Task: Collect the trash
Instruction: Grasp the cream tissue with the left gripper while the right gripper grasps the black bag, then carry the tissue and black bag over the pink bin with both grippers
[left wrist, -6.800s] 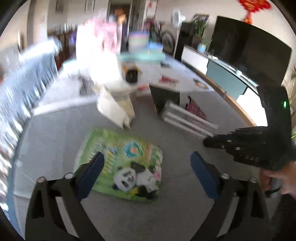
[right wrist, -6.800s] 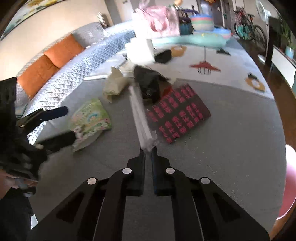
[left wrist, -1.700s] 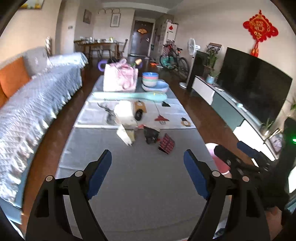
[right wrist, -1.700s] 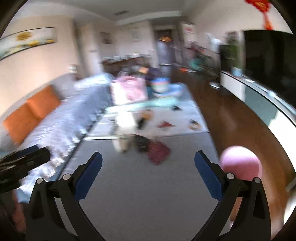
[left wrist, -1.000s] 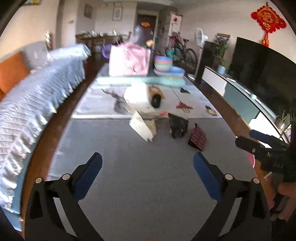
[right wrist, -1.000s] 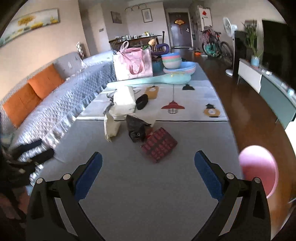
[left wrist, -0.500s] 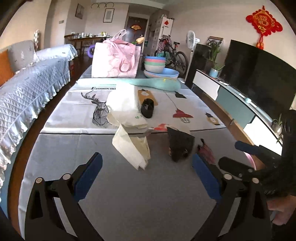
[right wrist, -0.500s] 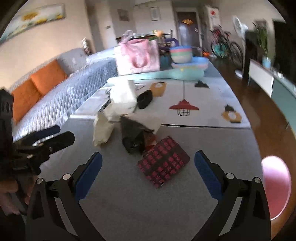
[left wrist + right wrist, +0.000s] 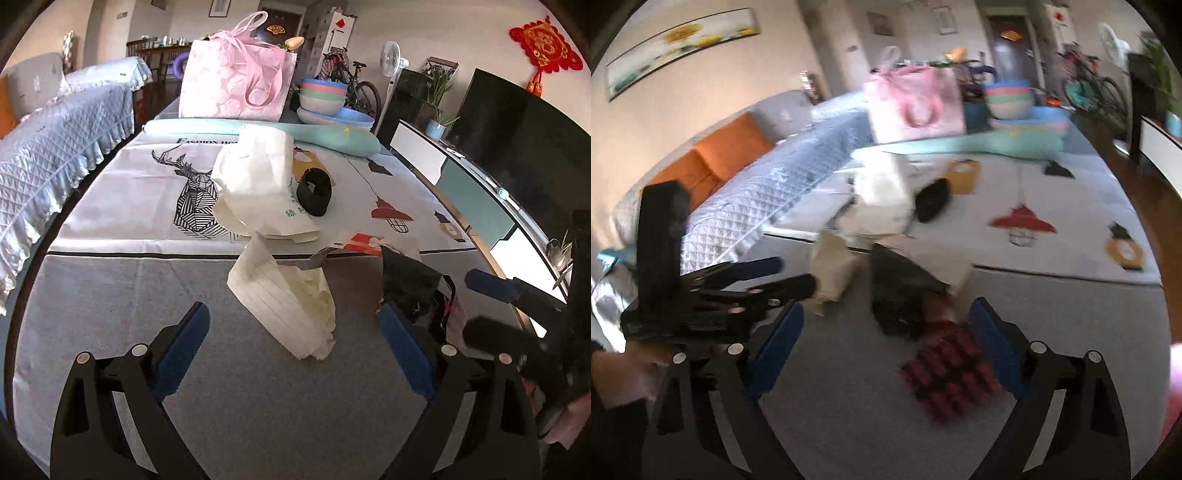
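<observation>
On grey mat (image 9: 110, 295), nearest the cameras, both grippers hang w/ jaws wide apart, nothing held: left gripper (image 9: 295, 343) low over mat in its own view, blue pads either side of a cream wrapper (image 9: 291, 306); right gripper (image 9: 886, 347) likewise spread, its view blurred. Wrapper lies crumpled on mat, just ahead of left gripper & between its pads, not touching either. Right of it, a black bag (image 9: 410, 284) stands slumped, near left gripper's right pad; in right wrist view same black bag (image 9: 901, 291) sits between right gripper's pads, w/ a red-patterned packet (image 9: 949, 373) flat on mat just in front of it, close to right pad. Whether packet touches pad: can't tell, too blurred. Cream wrapper (image 9: 833, 273) shows left of bag there. Right gripper (image 9: 517, 314) pokes in from right edge of left view, beside bag; left gripper (image 9: 738, 288) shows at left of right view, a hand (image 9: 624, 373) behind it. Further back, past mat's edge, a white printed cloth (image 9: 129, 206) carries a cream sack (image 9: 258, 173) w/ a black roll (image 9: 314, 188) touching its right side. Beyond: long teal cushion (image 9: 332, 133), pink tote (image 9: 236, 70), stacked bowls (image 9: 323, 99). Sofa (image 9: 44, 155) runs along left, TV (image 9: 524, 136) at right.
</observation>
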{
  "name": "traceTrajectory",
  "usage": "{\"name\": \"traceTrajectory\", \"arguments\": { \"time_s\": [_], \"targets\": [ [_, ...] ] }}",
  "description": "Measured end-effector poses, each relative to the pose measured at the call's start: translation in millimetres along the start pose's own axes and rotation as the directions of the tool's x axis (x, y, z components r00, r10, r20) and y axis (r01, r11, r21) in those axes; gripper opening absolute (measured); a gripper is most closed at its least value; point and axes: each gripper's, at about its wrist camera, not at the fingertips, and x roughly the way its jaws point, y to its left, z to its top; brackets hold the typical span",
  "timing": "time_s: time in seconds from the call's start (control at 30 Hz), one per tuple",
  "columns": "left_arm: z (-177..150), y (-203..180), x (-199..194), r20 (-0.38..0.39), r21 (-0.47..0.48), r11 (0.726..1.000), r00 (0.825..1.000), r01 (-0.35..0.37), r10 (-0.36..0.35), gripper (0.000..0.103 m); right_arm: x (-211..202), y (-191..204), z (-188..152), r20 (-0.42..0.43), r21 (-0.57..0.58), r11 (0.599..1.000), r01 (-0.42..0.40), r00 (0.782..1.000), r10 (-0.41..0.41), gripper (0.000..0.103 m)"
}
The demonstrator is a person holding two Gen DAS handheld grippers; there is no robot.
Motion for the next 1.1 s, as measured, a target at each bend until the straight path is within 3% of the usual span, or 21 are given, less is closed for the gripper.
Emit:
{"name": "traceTrajectory", "arguments": {
  "time_s": [0.07, 0.2, 0.27, 0.37, 0.43, 0.47, 0.5, 0.57, 0.67, 0.8, 0.9, 1.1],
  "targets": [
    [0.2, 0.3, 5.7, -0.017, 0.008, 1.000, 1.000, 0.021, -0.021, 0.084, 7.5, 0.0, 1.8, -0.026, 0.017, 1.000, -0.019, 0.999, 0.020, 0.070],
    [-1.3, 2.1, 20.4, -0.091, -0.003, 1.000, 0.996, 0.022, -0.022, 0.063, 16.6, -7.5, 0.6, -0.048, 0.059, 0.998, -0.030, 0.998, 0.033, 0.066],
    [-1.9, 3.8, 22.0, -0.099, -0.010, 0.999, 0.994, 0.038, -0.039, 0.060, 20.5, -13.8, 1.6, -0.055, 0.086, 0.996, -0.033, 0.998, 0.038, 0.065],
    [-1.5, 5.3, 22.5, -0.108, -0.005, 1.000, 0.994, 0.006, -0.007, 0.045, 24.3, -17.7, 2.5, -0.075, 0.110, 0.992, -0.060, 0.995, 0.068, 0.059],
    [-2.2, 5.7, 21.4, -0.118, -0.009, 1.000, 0.993, 0.007, -0.008, 0.035, 26.7, -18.4, 1.5, -0.102, 0.098, 0.994, -0.045, 0.993, 0.055, 0.034],
    [-2.4, 5.7, 19.6, -0.115, -0.014, 1.000, 0.993, 0.013, -0.014, 0.025, 28.1, -19.3, 0.2, -0.117, 0.102, 0.994, -0.043, 0.992, 0.055, 0.030],
    [-2.3, 4.9, 18.6, -0.117, -0.017, 1.000, 0.993, 0.008, -0.010, 0.022, 28.8, -21.4, -1.3, -0.128, 0.112, 0.993, -0.045, 0.990, 0.060, 0.024],
    [-1.9, 4.0, 17.5, -0.114, -0.028, 0.999, 0.993, 0.032, -0.035, 0.018, 28.6, -22.9, -2.1, -0.135, 0.119, 0.992, -0.039, 0.989, 0.055, 0.022],
    [-0.6, -2.9, 14.2, -0.113, -0.013, 0.999, 0.992, 0.048, -0.049, 0.017, 25.8, -19.0, 0.4, -0.136, 0.105, 0.994, -0.031, 0.990, 0.046, 0.020],
    [-0.2, -20.0, 8.3, -0.097, 0.083, 0.996, 0.995, 0.026, -0.018, 0.017, 20.3, -11.3, 3.9, -0.116, 0.074, 0.995, -0.060, 0.991, 0.068, 0.019],
    [-0.8, -20.6, 10.9, -0.127, 0.087, 0.996, 0.992, 0.035, -0.024, 0.015, 16.1, -5.9, 4.8, -0.096, 0.046, 0.999, -0.020, 0.995, 0.024, 0.019],
    [-4.2, -10.2, 18.3, -0.179, 0.050, 0.998, 0.983, 0.040, -0.031, 0.015, 15.8, -13.4, 4.7, -0.074, 0.089, 0.996, -0.019, 0.997, 0.026, 0.019]
  ]
}}
